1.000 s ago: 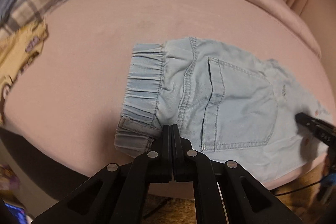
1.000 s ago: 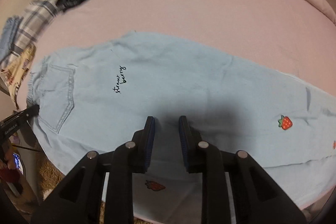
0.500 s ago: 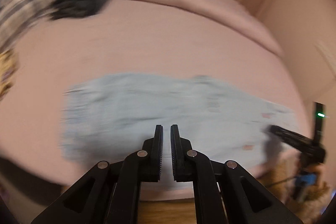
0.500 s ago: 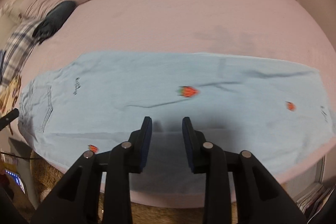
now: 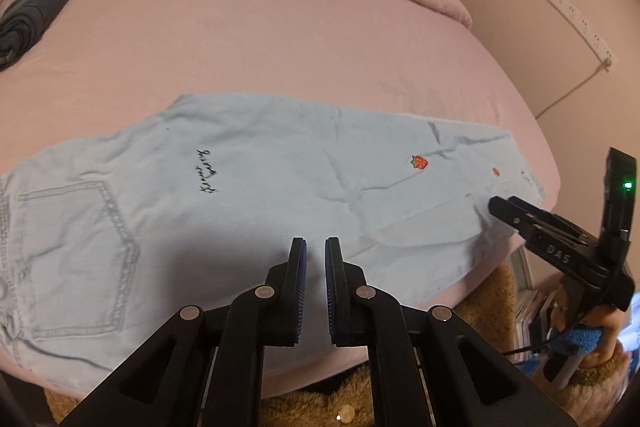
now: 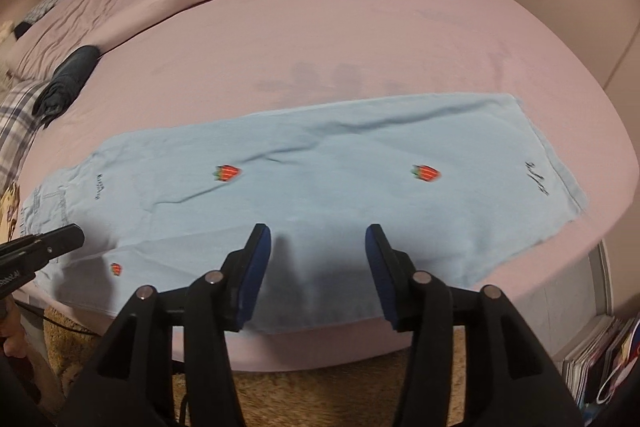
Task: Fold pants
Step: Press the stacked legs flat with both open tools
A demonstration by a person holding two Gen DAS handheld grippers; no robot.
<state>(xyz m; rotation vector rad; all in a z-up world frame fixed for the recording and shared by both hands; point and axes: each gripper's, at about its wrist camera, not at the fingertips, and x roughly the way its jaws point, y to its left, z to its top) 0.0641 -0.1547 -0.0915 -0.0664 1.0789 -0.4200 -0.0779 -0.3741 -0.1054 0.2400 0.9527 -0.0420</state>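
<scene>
Pants flat on bed, three strawberries – both hand-held grippers released, left, right.

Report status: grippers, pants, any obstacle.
Left gripper open, narrow gap; right gripper open wide. Pants flat on bed, unheld. Nothing in the way.

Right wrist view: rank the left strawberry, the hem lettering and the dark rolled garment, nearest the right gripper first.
From the right gripper:
1. Left strawberry, just ahead, slightly left, on the pants.
2. Hem lettering, far right, near the leg end.
3. Dark rolled garment, far left on the bed.
</scene>
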